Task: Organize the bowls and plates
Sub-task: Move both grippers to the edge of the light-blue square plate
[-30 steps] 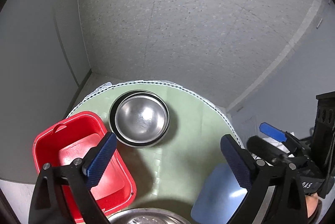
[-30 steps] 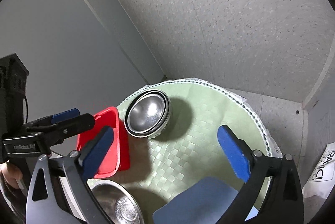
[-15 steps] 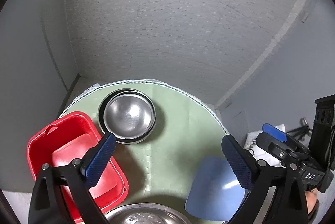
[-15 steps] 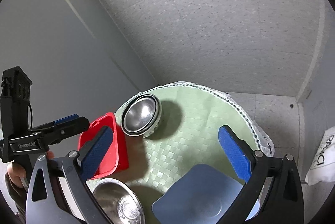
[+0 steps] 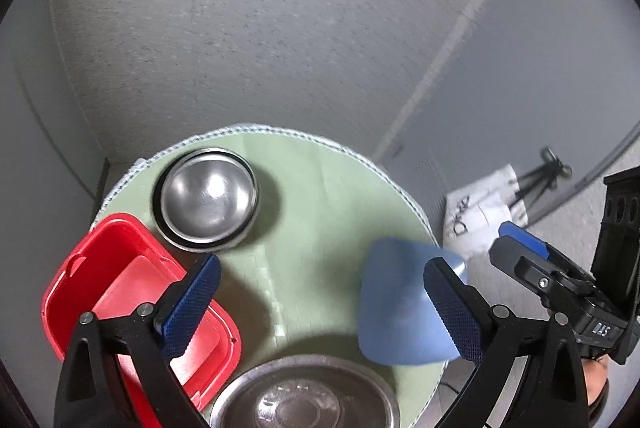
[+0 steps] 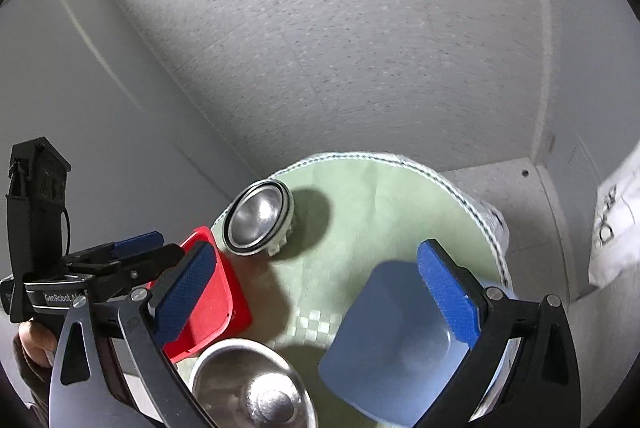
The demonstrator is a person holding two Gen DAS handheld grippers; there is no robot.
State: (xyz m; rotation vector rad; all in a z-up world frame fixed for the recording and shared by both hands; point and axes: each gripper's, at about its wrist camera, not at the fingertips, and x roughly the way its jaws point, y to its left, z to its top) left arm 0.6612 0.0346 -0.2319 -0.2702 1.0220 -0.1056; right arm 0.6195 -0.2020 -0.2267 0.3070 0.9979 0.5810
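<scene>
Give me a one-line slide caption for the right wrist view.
Open right gripper above a green mat holding a blue plate, red container and two steel bowls.

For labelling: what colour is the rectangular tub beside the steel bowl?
Red tub, clearest in the left wrist view.

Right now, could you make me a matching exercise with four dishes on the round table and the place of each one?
Left wrist view.

Things:
1. red plastic tub
2. blue square plate
3. steel bowl in the black-rimmed bowl
4. wide steel bowl

Places:
A. near edge, bottom of the view
B. left edge of the green mat
C. far left part
D. right edge

Pairs: 1-B, 2-D, 3-C, 4-A
</scene>
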